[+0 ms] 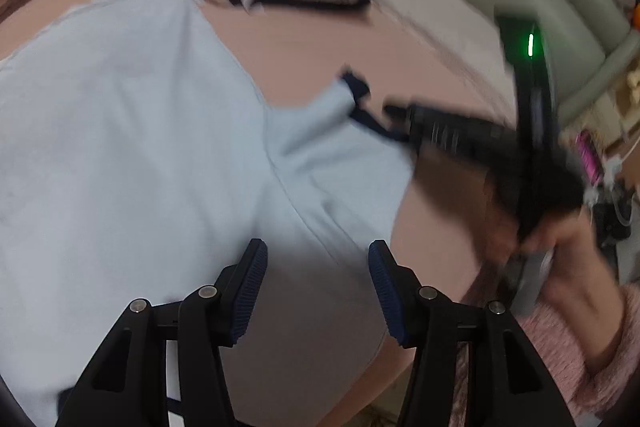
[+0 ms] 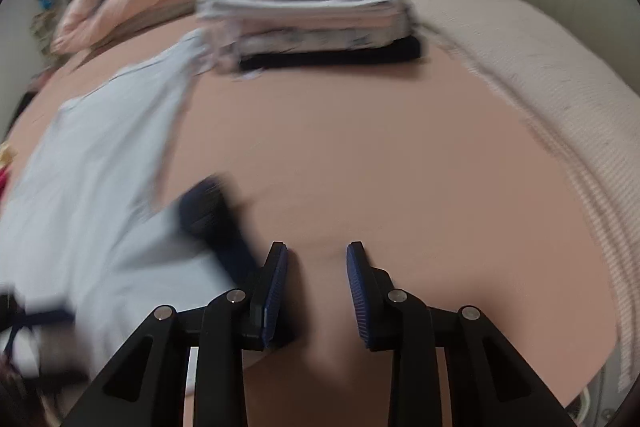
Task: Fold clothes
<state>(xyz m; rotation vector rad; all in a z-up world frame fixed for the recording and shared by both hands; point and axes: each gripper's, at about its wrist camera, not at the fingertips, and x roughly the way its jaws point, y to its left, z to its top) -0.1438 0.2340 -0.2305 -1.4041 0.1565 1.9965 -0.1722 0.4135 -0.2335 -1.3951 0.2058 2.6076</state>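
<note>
Pale-blue shirt [image 1: 132, 147] spreads over the pink bed sheet [image 1: 320, 59] under your left gripper [image 1: 318, 291], whose jaws stand apart, holding nothing (the picture is blurred). Your right gripper [image 1: 396, 111] sits by the navy sleeve cuff [image 1: 356, 87]. From the right wrist, your right gripper [image 2: 317, 291] gapes empty over bare sheet, cuff [image 2: 212, 215] just left; folded clothes [image 2: 312, 15] are stacked beyond.

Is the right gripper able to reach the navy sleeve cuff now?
Probably yes: the right gripper is open, and the navy cuff lies just left of it on the sheet, with nothing between.
</note>
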